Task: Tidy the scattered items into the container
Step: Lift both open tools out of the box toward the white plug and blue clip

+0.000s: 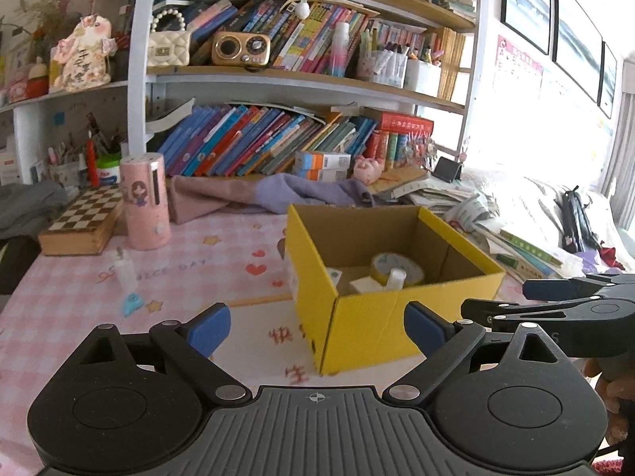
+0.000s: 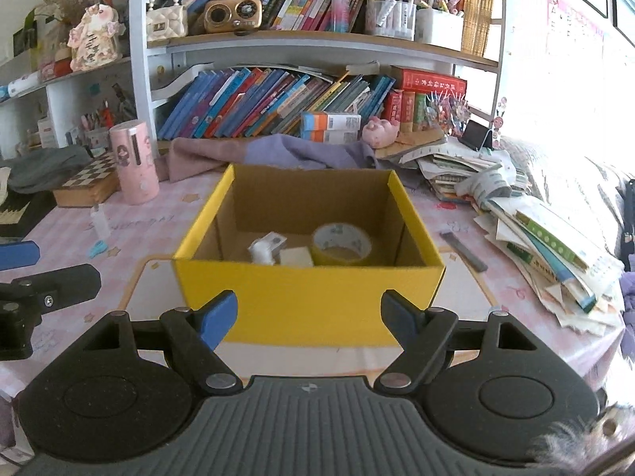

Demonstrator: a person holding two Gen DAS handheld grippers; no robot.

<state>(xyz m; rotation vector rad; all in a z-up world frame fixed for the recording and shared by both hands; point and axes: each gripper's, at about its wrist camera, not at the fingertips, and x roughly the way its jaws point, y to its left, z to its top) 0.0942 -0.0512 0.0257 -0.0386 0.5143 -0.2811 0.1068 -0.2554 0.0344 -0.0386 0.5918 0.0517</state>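
- Yellow box [image 2: 305, 297]: open-topped cardboard container on the pink checked tablecloth [image 2: 166, 214]; serves as landmark for all entries below. Also seen corner-on from the left wrist [image 1: 373, 325].
- Tape roll [image 2: 342, 244]: inside the box, lying flat on the floor toward its right side.
- White plug [image 2: 265, 250]: inside the box, left of the tape roll.
- Pale square block [image 2: 295, 257]: inside the box, between plug and tape roll, touching or nearly touching both; exact contact cannot be told.
- Clear small bottle [image 1: 125, 269]: on the cloth, well left of the box, upright.
- Light-blue small item [image 1: 133, 303]: on the cloth left of the box, just in front of the bottle; kind too small to tell.
- Dark flat strip [image 2: 462, 250]: on the cloth just right of the box.
- Pink cylinder [image 2: 133, 160]: standing left of and behind the box, beside a chessboard [image 2: 85, 182].
- Purple cloth [image 2: 278, 150]: bunched directly behind the box.
- Heap of papers and booklets [image 2: 547, 246]: right of the box.
- Left gripper [image 1: 317, 327]: before the box's near corner, fingers spread wide, nothing between them.
- Right gripper [image 2: 309, 317]: before the box's front wall, fingers spread wide, nothing held.
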